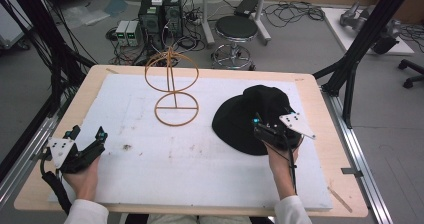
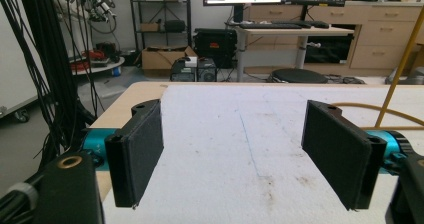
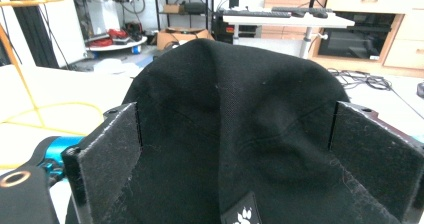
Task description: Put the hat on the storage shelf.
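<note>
- Clearly, the right gripper (image 1: 261,125) is held with jaws spread over the near brim of the black hat (image 1: 255,111) — nothing is clamped yet; the crown rises straight ahead between the pads.
- Well apart at the left, the left gripper (image 1: 95,140) is seen released, over bare white foam mat (image 1: 200,159).
- Beyond, left of the hat, the wire stand (image 1: 172,86) is set upright.

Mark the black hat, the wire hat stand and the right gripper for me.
black hat (image 1: 260,101), high view, on the crown.
wire hat stand (image 1: 176,108), high view, on its base ring's crossbar.
right gripper (image 1: 258,125), high view, between its fingertips.
</note>
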A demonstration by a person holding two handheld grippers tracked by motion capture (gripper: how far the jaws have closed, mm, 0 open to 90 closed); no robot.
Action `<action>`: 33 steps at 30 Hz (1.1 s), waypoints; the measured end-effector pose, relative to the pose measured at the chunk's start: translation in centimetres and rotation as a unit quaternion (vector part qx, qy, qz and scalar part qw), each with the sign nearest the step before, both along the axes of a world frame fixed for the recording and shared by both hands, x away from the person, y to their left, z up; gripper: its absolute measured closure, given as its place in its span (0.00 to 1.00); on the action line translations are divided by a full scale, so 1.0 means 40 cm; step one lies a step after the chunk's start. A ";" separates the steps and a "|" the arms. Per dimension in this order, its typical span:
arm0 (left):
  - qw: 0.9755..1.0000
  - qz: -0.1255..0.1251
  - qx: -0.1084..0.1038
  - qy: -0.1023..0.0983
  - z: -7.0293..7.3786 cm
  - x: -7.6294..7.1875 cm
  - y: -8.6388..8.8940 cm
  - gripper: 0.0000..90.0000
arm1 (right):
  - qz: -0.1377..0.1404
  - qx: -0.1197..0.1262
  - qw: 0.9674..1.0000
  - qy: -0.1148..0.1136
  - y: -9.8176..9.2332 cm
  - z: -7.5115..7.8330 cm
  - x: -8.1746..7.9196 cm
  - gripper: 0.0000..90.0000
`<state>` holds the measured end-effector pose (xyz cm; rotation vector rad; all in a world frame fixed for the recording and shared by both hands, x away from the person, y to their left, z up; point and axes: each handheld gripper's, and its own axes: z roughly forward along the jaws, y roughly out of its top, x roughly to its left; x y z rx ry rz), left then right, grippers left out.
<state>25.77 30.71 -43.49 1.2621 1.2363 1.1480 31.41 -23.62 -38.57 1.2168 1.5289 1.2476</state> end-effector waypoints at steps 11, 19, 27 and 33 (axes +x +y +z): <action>1.000 0.000 -0.003 -0.001 0.000 0.001 0.001 0.28 | -0.012 -0.012 1.000 0.021 0.008 -0.027 0.058 0.07; 1.000 0.000 -0.001 -0.001 0.000 0.002 0.000 0.28 | -0.012 -0.017 0.999 0.038 0.028 -0.054 0.081 0.07; 1.000 0.002 0.002 -0.003 0.000 0.001 0.001 0.28 | -0.015 -0.027 0.998 0.056 0.033 -0.062 0.084 0.30; 1.000 0.004 0.007 -0.008 0.001 0.000 -0.001 0.29 | -0.021 -0.028 0.998 0.058 0.036 -0.067 0.088 0.40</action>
